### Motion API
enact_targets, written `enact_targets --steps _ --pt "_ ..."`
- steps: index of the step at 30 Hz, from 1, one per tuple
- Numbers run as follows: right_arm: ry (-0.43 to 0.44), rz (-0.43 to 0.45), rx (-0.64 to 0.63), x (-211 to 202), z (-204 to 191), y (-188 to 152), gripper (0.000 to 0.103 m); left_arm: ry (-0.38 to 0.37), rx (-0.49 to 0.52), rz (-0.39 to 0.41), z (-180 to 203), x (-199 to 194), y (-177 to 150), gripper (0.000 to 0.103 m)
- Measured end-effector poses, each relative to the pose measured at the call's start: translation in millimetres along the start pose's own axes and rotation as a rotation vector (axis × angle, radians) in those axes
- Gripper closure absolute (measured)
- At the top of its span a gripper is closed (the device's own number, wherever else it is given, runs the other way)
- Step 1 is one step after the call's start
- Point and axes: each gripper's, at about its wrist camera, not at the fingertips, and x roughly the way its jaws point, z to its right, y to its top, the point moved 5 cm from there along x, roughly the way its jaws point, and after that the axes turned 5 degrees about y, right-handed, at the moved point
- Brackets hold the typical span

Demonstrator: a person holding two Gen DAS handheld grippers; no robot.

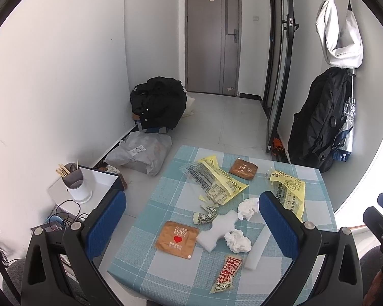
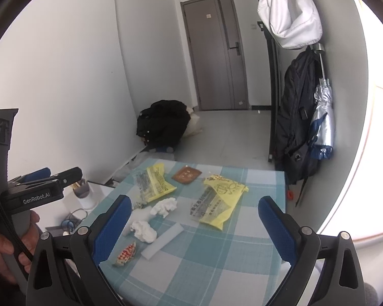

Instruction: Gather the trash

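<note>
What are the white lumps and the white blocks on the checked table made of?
The two lumps look like crumpled tissue paper: matte, soft, full of irregular creases. The blocks, one waisted and one bar, seem to be packing foam: smooth faces, cut edges, slightly translucent. That is judged by look only.

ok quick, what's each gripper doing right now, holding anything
Left gripper: open, holding nothing, above the table.
Right gripper: open, holding nothing, above the same table.
</note>
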Motion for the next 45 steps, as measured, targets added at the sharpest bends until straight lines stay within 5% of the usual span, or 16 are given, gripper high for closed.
enact_targets --steps 11,26,45 --pt "0.007 -0.046 0.036 18 7 -6 0.003 -0.018 -0.021 -0.049 -4 14 -3 0.001" --pt "0.077 -0.316 0.216 94 19 -40 0.003 0.015 -0.089 -0.165 -35 52 -17 0.001" --pt "0.005 -0.563 0.238 180 -16 -80 0.045 -0.045 -0.142 -0.214 -63 69 -16 0.001"
